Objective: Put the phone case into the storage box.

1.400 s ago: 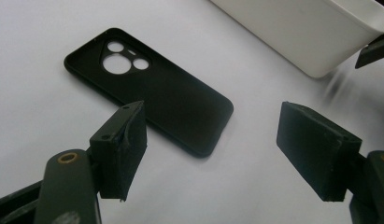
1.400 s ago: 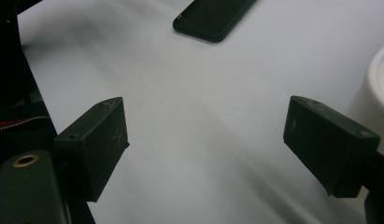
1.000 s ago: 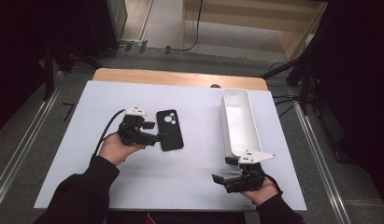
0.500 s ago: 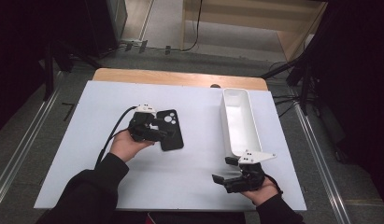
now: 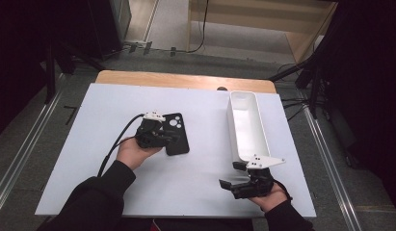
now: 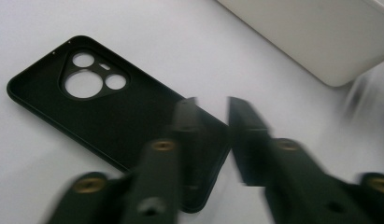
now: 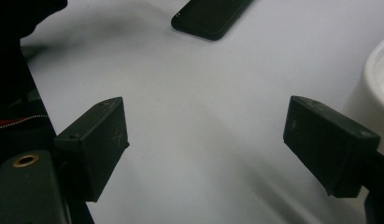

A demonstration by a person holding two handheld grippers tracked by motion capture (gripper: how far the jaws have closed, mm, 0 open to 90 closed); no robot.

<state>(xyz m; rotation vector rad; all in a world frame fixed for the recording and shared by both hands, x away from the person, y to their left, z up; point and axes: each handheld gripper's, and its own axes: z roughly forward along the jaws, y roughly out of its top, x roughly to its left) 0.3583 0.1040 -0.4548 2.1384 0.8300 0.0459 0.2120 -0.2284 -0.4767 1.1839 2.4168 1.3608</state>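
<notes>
Your left gripper point(image 5: 172, 139) sits over the case point(image 5: 175, 133), left of centre on the counter point(image 5: 89, 144). In the left gripper view the jaws are blurred and stand with a narrow gap between them, one jaw over the case's point(image 6: 110, 107) near end, the other just off its edge over bare counter. Nothing is pinched between them; can't tell if either jaw touches the case. The case lies flat, inner side up, camera cutouts at the far end from you. Your left hand point(image 5: 135, 151) wraps the gripper from behind, cable trailing toward the counter's front-left.

Right of the case, well apart, the white bin point(image 5: 247, 126) lies lengthwise on the right half of the counter, open side up.

Your right gripper point(image 5: 229, 179) rests low at the front right, just near the bin's near end, held in your right hand point(image 5: 268, 195). In the right gripper view its jaws are spread wide with bare counter between them; the case's point(image 7: 210, 16) end shows at the top, the bin's point(image 7: 376, 79) wall at the right.
</notes>
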